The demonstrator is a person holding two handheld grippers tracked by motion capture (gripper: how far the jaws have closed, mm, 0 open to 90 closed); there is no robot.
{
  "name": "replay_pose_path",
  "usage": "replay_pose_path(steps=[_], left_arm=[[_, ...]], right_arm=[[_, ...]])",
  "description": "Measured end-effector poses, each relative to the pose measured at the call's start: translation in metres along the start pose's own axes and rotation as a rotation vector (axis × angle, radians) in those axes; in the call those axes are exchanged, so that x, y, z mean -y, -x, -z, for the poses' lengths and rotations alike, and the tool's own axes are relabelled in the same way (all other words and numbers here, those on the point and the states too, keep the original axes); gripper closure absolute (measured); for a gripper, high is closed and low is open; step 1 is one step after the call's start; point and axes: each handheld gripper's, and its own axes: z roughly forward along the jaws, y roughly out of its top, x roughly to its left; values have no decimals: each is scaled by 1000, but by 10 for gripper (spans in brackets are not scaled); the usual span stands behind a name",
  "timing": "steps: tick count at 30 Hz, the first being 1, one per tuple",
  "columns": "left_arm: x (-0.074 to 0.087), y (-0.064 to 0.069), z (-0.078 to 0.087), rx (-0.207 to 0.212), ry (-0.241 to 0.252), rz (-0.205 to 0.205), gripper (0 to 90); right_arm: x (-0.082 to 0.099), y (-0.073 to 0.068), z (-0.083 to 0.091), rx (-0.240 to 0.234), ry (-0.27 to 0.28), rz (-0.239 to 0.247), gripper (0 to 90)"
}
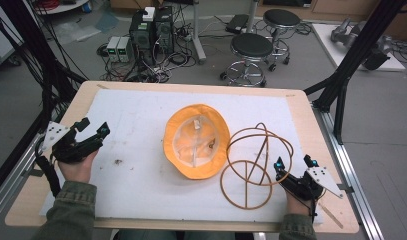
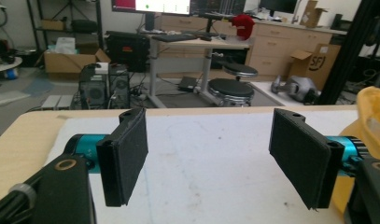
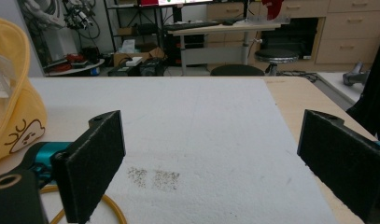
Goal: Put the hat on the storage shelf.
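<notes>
A yellow bucket hat (image 1: 197, 141) lies upside down in the middle of the white mat (image 1: 141, 165), its pale lining facing up. Just right of it stands a tan wire hat stand (image 1: 253, 162) of round hoops. My left gripper (image 1: 93, 128) is held at the mat's left edge, open, with nothing between its pads (image 2: 124, 156). My right gripper (image 1: 294, 162) sits open at the front right, close to the wire stand's right side. The hat's brim (image 3: 12, 107) shows at the left of the right gripper view, and the hat's edge (image 2: 372, 112) at the right of the left gripper view.
The mat covers a wooden table (image 1: 311, 130). Black frame posts (image 1: 348, 65) rise at the table's right and left sides. Beyond the far edge stand two stools (image 1: 251, 50) and computer towers (image 1: 151, 30) with cables on the floor.
</notes>
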Motion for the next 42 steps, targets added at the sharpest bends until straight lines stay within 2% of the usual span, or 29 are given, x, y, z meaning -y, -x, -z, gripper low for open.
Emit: replay_pose_path(steps=[2, 7, 12, 16, 19, 21, 24, 29, 36, 41, 42], left_arm=[[-4, 4, -4, 11, 0, -13, 283], [-13, 12, -14, 87, -6, -38, 291], [-23, 19, -26, 138, -46, -13, 319], [-30, 28, -37, 166, -59, -33, 328], [-33, 35, -43, 182, -58, -24, 335], [-35, 41, -48, 189, -70, -43, 339], [-39, 54, -57, 176, -96, -98, 346], [-47, 75, -73, 217, -133, -147, 361], [-51, 93, -92, 277, -168, -170, 359], [-49, 105, -106, 352, -200, -166, 358], [-47, 107, -109, 356, -208, -165, 358]], right_arm=[[0, 0, 0, -1, 1, 1, 65], [0, 0, 0, -14, 9, -2, 64], [0, 0, 1, -26, 16, 1, 64], [-1, -1, 0, -26, 16, 1, 64], [-1, -1, 0, -22, 17, -1, 64], [-1, -1, -1, -22, 16, 3, 64], [-1, -2, -2, -20, 8, 0, 64], [0, -2, -3, -19, 5, 7, 64], [-1, -3, -5, -23, 6, 22, 64], [-1, -3, -5, -27, 5, 22, 64], [-1, -3, -6, -27, 4, 19, 64]])
